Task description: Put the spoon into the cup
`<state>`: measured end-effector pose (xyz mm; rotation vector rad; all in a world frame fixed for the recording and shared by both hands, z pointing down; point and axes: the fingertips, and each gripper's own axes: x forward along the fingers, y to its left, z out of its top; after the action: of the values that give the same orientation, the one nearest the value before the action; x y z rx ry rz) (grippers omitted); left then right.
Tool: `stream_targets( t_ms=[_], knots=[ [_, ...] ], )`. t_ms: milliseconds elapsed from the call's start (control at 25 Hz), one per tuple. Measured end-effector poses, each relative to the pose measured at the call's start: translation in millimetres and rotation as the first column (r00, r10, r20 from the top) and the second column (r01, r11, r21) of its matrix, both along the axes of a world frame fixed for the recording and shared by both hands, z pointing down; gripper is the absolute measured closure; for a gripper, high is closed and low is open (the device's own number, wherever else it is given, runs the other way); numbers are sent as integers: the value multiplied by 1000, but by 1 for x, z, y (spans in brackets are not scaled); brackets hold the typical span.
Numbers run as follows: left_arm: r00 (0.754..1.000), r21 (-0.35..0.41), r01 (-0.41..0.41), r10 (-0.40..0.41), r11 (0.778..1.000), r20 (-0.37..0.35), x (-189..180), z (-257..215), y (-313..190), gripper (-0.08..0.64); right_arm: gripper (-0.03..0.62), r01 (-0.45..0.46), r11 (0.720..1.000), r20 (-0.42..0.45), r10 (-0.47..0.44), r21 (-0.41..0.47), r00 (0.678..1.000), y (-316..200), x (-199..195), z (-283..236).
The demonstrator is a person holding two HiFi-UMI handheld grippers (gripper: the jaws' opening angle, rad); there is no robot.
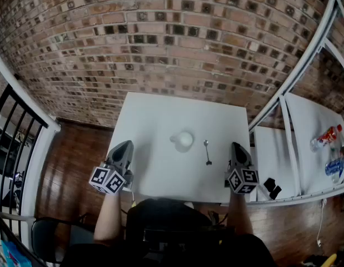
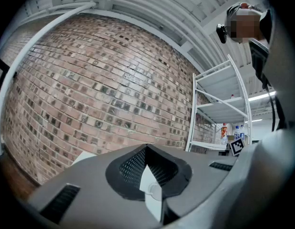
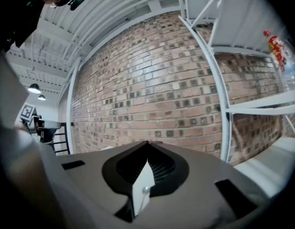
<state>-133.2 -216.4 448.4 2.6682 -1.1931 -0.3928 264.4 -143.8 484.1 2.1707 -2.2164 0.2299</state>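
Two tools hover at the bench's point(image 1: 155, 115) near edge, both with jaws pressed together and pinching nothing. The left tool point(image 1: 125, 148) is at 8 o'clock of the cup point(image 1: 184, 141). The right tool point(image 1: 238, 149) is at 3 o'clock of the spoon point(image 1: 207, 152).

The spoon lies flat at 3 o'clock of the cup, near but apart.

Step, as judged: the pickup is not yet begun. Next, the right tool likely spreads and drops onto the thin handle.

Only the head view shows the cup and spoon. The two gripper views show the meeting jaws, the brick wall point(image 2: 90, 89) and the shelving point(image 3: 261, 104).
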Motion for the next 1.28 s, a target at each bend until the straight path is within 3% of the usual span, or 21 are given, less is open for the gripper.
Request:
stream_targets(
  t_ms=[200,400,480,600,640,720,920,1080,1120,1160,1280],
  knots=[
    [1000,-2,-2,2,1000,3,6,3,-2,557,586,-35,999,5,35,-3,999,11,30,1],
    [999,4,-34,33,999,21,31,5,-9,557,586,-22,999,-2,22,-38,1000,16,20,11],
    [999,-3,-51,51,999,-12,40,4,-11,557,535,-5,998,-19,4,-62,1000,14,16,17],
    [998,2,-59,59,998,35,49,5,-9,557,535,0,994,-21,-2,-110,1000,11,14,34],
    [997,-2,-63,63,998,50,50,6,-8,557,534,2,992,-17,-4,-128,1000,10,13,40],
    [997,-18,-64,65,998,53,48,11,-7,557,465,12,987,-10,-14,-162,1000,6,9,53],
    [998,-62,-19,23,998,63,28,23,-3,557,462,24,971,-18,-29,-238,999,-7,-3,84],
    [998,-86,13,-7,996,61,15,32,-3,557,462,45,944,-7,-50,-326,999,-17,-16,116],
    [998,-95,19,-13,995,63,13,34,-2,557,456,60,932,-5,-66,-358,998,-17,-21,127],
    [998,-105,23,-16,994,66,11,37,1,557,412,76,917,-3,-84,-392,996,-17,-26,137],
    [997,-129,32,-22,991,73,7,44,4,557,410,95,874,-7,-111,-476,994,-15,-32,165]
  ],
)
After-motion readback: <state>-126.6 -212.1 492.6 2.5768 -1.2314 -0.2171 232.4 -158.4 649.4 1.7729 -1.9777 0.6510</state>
